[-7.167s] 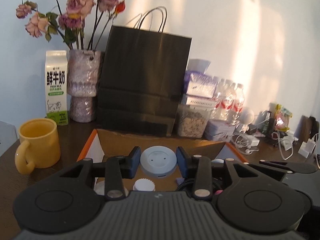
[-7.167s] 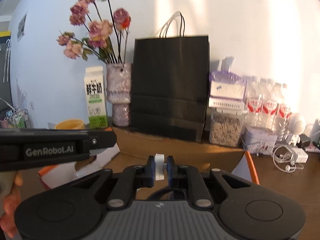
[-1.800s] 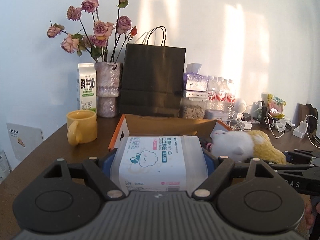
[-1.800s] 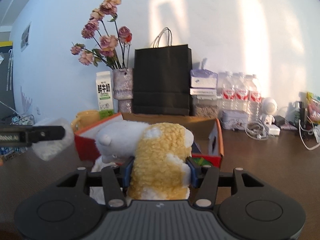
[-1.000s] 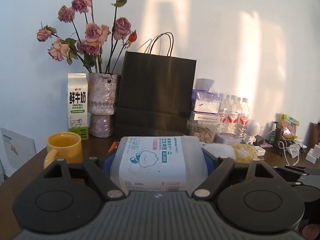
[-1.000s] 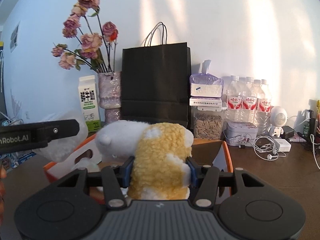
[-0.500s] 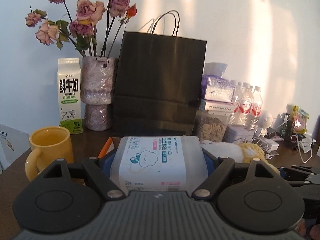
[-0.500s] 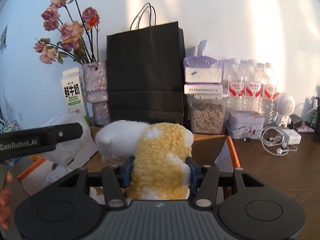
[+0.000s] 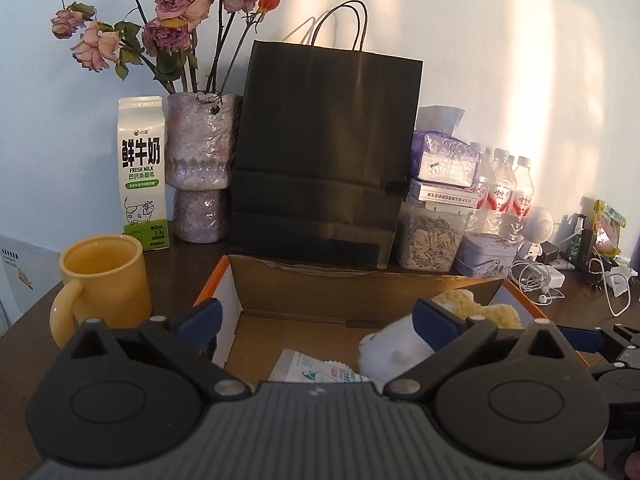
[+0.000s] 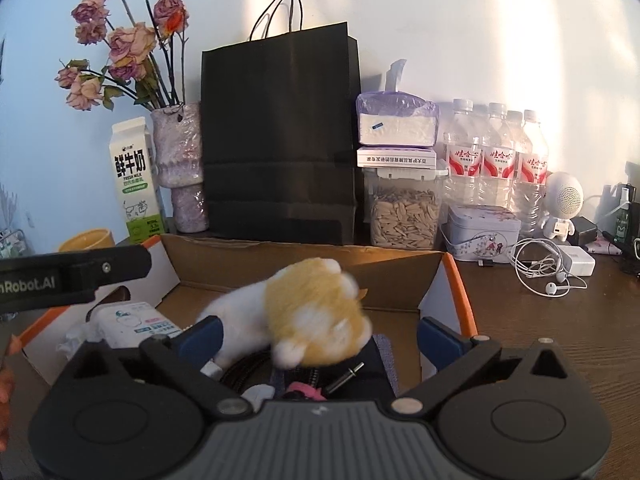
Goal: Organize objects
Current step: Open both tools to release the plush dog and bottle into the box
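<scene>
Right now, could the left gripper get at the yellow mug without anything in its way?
Probably yes. The left gripper hangs open and empty over the cardboard box, and the yellow mug stands just outside the box's left wall on the table, upright, with nothing between them but that low wall.

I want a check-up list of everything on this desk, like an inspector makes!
Surface: dark wooden table.
Job's things: white-and-yellow plush toy and white wipes packet inside the orange-edged cardboard box.
Clutter: yellow mug, milk carton, black paper bag, seed jar, water bottles.
Grippers: left gripper and right gripper open, holding nothing.
Cables: white earphones.
Surroundings: dried roses, white wall.
</scene>
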Tool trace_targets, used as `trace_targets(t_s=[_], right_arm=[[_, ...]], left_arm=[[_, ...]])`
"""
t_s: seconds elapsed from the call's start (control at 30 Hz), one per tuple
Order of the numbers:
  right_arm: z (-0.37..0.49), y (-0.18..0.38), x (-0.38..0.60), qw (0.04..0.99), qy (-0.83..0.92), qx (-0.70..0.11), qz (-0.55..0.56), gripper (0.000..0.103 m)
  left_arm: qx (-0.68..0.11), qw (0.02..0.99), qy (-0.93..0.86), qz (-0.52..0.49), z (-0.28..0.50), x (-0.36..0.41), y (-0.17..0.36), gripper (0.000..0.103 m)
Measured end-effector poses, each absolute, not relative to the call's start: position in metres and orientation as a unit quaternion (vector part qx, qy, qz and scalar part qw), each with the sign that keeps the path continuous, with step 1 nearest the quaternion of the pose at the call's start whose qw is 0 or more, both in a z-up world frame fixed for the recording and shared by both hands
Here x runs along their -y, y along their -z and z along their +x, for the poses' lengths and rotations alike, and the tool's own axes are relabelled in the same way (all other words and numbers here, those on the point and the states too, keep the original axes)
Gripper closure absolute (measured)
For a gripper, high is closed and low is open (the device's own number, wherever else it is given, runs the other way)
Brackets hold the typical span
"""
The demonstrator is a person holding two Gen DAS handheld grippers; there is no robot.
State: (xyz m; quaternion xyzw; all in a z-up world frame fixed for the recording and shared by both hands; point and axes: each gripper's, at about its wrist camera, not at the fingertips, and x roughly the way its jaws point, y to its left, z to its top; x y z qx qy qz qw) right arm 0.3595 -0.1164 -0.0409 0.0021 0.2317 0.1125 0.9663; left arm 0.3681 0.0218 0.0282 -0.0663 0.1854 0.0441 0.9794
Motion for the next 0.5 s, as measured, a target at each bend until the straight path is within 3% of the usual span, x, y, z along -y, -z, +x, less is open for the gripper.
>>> trace_targets(t_s=[0.5], right_arm=[[0.334, 0.037, 0.114, 0.971, -0.116, -0.207, -0.01, 0.0]], left_arm=[[-0.181, 0.981, -0.035, -0.065, 0.351, -0.018, -0.028, 0.0]])
